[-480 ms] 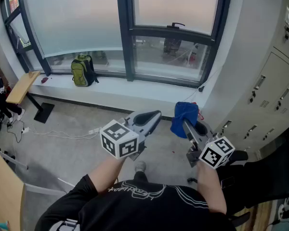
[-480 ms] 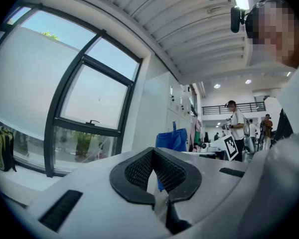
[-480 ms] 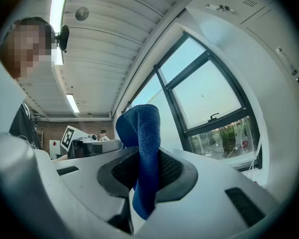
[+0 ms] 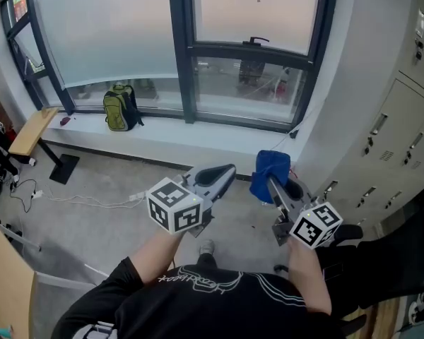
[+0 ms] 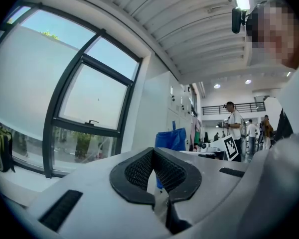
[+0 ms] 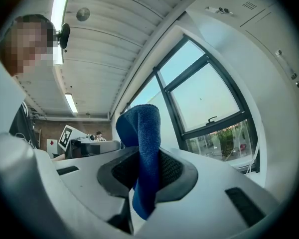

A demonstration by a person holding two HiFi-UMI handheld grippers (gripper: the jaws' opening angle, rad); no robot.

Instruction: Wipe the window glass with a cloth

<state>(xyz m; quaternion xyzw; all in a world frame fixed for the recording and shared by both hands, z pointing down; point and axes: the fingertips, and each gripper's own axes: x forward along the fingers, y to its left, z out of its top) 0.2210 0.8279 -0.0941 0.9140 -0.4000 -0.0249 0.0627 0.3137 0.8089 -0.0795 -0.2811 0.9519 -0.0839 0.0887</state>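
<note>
Backpack: olive-green fabric backpack [image 4: 120, 106] stands upright on the white window ledge [image 4: 198, 136]. It is closed, so its contents cannot be seen.
Lockers: tall grey metal lockers [image 4: 399, 111] line the right wall, all doors shut.
Cloth: the blue terry cloth [image 4: 272, 162] is pinched in the right gripper [image 4: 273, 183]. In the right gripper view one fold stands up above the fingers [image 6: 172, 171] and a short tail hangs below them. It is held over the floor, well apart from the glass.
Window: dark-framed window glass [image 4: 254, 9] rises straight ahead above the ledge. The big pane to the left looks frosted. A black handle [image 4: 255, 40] sits on the crossbar.
Floor: grey floor [image 4: 85, 228] with a white cable [image 4: 92, 200] trailing across it. A wooden bench [image 4: 32, 129] stands at far left by the wall.
Left gripper: the left gripper [image 4: 226, 171] points toward the ledge, beside the right one. Its black ribbed fingers [image 5: 134, 171] are closed with tips touching and nothing caught between them.
Right gripper: it also points toward the ledge, fingers clamped onto the cloth from both sides.
Arms: both bare forearms reach forward from a black T-shirt [image 4: 212, 302]. The marker cube on the left [image 4: 173, 205] and on the right [image 4: 315, 224] face upward.
</note>
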